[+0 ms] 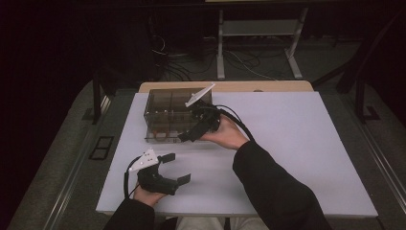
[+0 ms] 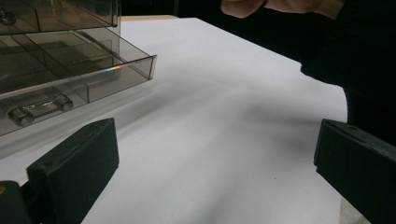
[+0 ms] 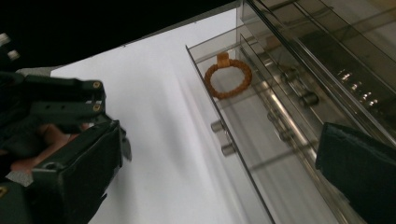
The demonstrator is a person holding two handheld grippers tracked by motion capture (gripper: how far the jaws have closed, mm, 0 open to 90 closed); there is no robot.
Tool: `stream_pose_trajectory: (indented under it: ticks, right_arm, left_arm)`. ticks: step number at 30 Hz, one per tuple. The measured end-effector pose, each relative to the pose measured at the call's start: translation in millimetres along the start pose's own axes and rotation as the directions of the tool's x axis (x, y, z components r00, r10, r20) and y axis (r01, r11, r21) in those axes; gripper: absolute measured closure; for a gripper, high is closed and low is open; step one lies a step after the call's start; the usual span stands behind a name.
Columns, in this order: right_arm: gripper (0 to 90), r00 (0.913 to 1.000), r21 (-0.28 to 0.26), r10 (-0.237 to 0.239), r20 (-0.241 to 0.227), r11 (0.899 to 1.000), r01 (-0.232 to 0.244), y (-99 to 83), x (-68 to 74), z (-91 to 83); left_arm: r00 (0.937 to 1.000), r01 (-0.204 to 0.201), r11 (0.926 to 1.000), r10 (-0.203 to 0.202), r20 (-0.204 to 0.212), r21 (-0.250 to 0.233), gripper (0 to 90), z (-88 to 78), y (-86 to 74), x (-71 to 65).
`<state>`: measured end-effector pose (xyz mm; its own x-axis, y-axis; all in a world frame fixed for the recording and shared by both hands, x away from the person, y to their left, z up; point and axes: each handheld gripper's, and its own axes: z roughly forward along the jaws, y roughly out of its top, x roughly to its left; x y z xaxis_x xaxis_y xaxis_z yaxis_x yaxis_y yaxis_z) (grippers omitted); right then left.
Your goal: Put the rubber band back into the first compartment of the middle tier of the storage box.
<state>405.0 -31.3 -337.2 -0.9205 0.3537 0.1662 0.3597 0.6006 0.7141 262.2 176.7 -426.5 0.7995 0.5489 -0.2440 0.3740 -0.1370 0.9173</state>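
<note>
Left gripper (image 1: pixel 176 167) nearest the camera, low by the near edge of the white table (image 1: pixel 297 143), left of centre; jaws spread wide, nothing between them, not touching anything. In its own view the same: two black jaws apart over bare white surface.

Right gripper (image 1: pixel 189 135) sits at the front of the clear drawer box (image 1: pixel 170 112), which stands near the far-left corner of the table. Jaws released, holding nothing; in the right gripper view they stand wide, one jaw over the table, the other over the drawer fronts. Whether a jaw touches the box, cannot tell.

Bottom drawer (image 3: pixel 229 121) is pulled partway out toward the near edge. Inside it lies a brown braided ring (image 3: pixel 228 79), flat on the drawer floor near one end wall. Looks like the job is the drawer: either pull it further or take the ring out.

Risks, my read:
- Box is light plastic and unheld; a push or pull on a handle could slide the whole box across the table instead of moving the drawer.
- Drawer pulled too far could drop off its rails and tip the ring out.
- Wide jaw may knock the upper drawer's handle (image 3: pixel 306 98) while going for the ring.
- Ring is thin and flat; jaws may scrape the floor and miss it.

Counts: grippers 2, drawer box 1, ring 1, drawers open 1. Total drawers: several, exact number unclear.
</note>
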Motion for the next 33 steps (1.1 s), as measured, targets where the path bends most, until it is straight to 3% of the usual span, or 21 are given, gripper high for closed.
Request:
stream_pose_trajectory:
  ticks: [6,14,19,33]
  right_arm:
    - [0.1,0.9998,-0.015,0.002,0.022,1.0,-0.002,-16.1,1.7,-16.7]
    - [0.1,0.9971,-0.056,0.065,0.038,0.996,-0.063,-38.2,5.0,-41.3]
    - [0.1,0.996,-0.08,0.065,0.061,0.995,-0.06,-52.0,5.9,-58.4]
    - [0.1,0.986,-0.11,0.13,0.105,0.987,-0.118,-105.0,5.5,-97.9]
  left_arm:
    - [1.0,-0.001,1.0,0.001,0.001,0.0,0.0,0.6,0.1,-0.1]
    - [1.0,0.001,1.0,-0.001,0.001,0.002,0.0,0.9,0.1,-0.1]
    - [1.0,0.001,1.0,-0.001,-0.002,0.002,0.0,1.2,-0.1,-0.3]
    - [1.0,-0.004,1.0,0.004,-0.008,0.002,0.0,0.9,-0.3,0.1]
